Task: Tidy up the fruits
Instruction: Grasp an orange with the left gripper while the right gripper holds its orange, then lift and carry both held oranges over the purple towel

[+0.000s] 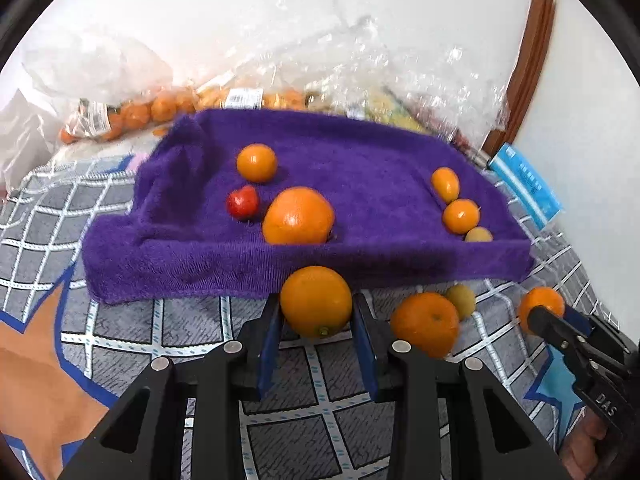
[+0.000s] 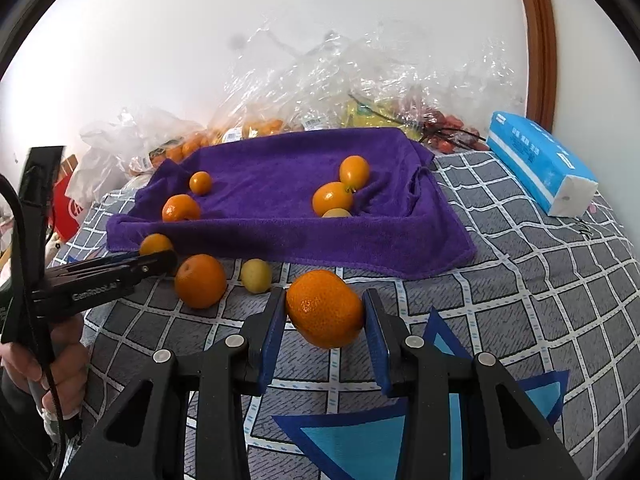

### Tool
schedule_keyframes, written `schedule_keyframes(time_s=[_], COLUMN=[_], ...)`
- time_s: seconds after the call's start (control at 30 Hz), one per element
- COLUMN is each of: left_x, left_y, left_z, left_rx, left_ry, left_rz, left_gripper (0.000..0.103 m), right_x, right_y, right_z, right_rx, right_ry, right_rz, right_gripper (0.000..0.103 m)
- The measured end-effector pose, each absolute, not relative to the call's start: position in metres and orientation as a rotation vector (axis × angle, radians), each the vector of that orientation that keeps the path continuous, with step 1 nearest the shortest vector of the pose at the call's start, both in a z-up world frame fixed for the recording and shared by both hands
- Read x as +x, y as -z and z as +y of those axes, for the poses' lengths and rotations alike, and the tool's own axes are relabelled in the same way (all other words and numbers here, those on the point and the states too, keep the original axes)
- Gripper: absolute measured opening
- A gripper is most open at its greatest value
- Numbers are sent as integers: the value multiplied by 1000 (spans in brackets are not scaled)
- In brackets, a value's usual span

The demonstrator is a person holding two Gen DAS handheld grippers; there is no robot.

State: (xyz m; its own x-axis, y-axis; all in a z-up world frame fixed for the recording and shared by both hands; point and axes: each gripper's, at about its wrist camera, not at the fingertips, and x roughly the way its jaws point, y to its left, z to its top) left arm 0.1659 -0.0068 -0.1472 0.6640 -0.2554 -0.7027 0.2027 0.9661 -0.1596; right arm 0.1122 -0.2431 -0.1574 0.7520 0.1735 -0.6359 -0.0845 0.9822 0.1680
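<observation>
Both tongs are clamped on fruit: left tongs (image 1: pixel 316 312) on an orange (image 1: pixel 316 300), right tongs (image 2: pixel 325 312) on a mandarin (image 2: pixel 325 309). Grey checked bedspread (image 2: pixel 520 280), purple towel (image 2: pixel 280 208) far, white wall (image 2: pixel 280 40), plastic bags (image 2: pixel 320 92) behind.

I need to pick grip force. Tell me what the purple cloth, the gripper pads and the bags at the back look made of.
Purple cloth: soft terry or microfibre, matte, fuzzy pile.
Pads: blue, smooth, probably rubber or foam, on black fingers that look like hard plastic.
Bags: thin clear plastic film, crinkled with glints.
</observation>
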Motion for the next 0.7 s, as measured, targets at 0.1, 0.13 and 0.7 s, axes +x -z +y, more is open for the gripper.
schedule_keyframes(time_s=[0.1, 0.13, 0.7], left_x=[158, 155, 143], left_y=[141, 139, 126], left_z=[-12, -14, -11], left_rx=[-39, -24, -34], left_ry=[261, 260, 236], left_rz=[752, 737, 661], left_gripper=[32, 32, 32], right_x=[112, 111, 111], right_y=[157, 156, 157], right_z=[-242, -241, -240], right_rx=[129, 121, 113], right_ry=[-140, -139, -138], right_rz=[703, 700, 697], right_gripper=[38, 38, 38])
